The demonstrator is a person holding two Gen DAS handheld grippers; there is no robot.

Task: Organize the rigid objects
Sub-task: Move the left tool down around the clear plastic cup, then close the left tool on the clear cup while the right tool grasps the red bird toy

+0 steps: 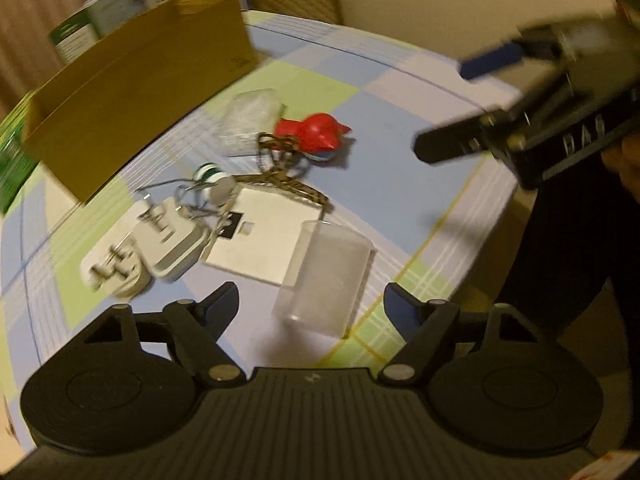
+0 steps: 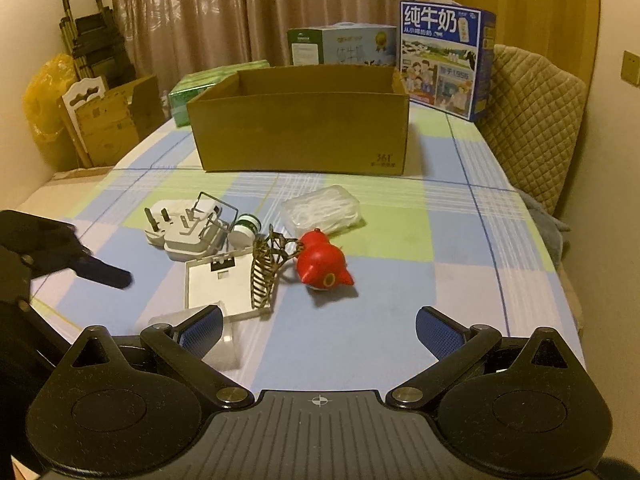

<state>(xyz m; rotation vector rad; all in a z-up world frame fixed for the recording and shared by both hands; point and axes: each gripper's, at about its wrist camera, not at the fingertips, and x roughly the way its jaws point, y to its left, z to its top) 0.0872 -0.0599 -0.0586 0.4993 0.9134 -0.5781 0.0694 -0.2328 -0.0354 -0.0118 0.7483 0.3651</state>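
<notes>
Two grippers gaping, left gripper point(image 1: 311, 300) over clear cup point(image 1: 324, 276), right gripper point(image 2: 318, 330) view alone shows milk carton point(image 2: 444, 60)

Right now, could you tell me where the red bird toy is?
In the right wrist view the red bird toy lies mid-table on the checked cloth, right of the hair clip and in front of the clear packet.

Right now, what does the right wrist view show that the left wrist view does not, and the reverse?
Only the right wrist view shows the inside of the cardboard box, the blue milk carton's full front, the quilted chair back and the curtains.

Only the left wrist view shows the clear plastic cup whole, lying ahead of the open left gripper, and the right gripper from outside.

Both show the red bird toy, the white plugs, the white plate and the checked cloth.
</notes>
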